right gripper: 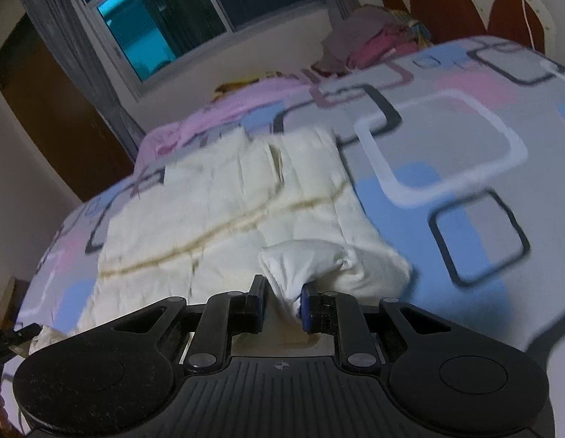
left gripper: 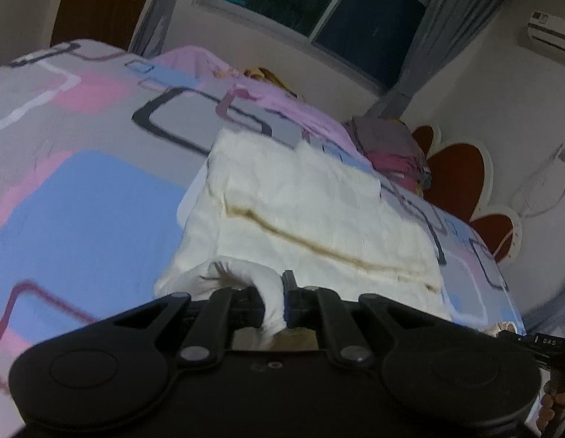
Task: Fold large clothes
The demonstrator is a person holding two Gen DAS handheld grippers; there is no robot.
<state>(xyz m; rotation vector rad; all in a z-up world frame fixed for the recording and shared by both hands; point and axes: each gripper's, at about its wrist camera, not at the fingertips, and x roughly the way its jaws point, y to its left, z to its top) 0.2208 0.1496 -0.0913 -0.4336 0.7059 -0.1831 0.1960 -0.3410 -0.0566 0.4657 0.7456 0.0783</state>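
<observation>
A large cream-white garment (left gripper: 311, 204) with a brownish line across it lies spread on the bed; it also shows in the right wrist view (right gripper: 224, 204). My left gripper (left gripper: 273, 304) is shut on a bunched near corner of the garment at its near left end. My right gripper (right gripper: 284, 301) is shut on a bunched corner of the garment at its near right end. Both held corners are lifted a little off the bed.
The bed (left gripper: 81, 189) has a sheet of pink, blue and grey squares. A pile of pink and grey clothes (left gripper: 388, 146) sits near the red flower headboard (left gripper: 461, 168). A pink cloth (right gripper: 224, 109) lies along the far edge, below a window (right gripper: 165, 18).
</observation>
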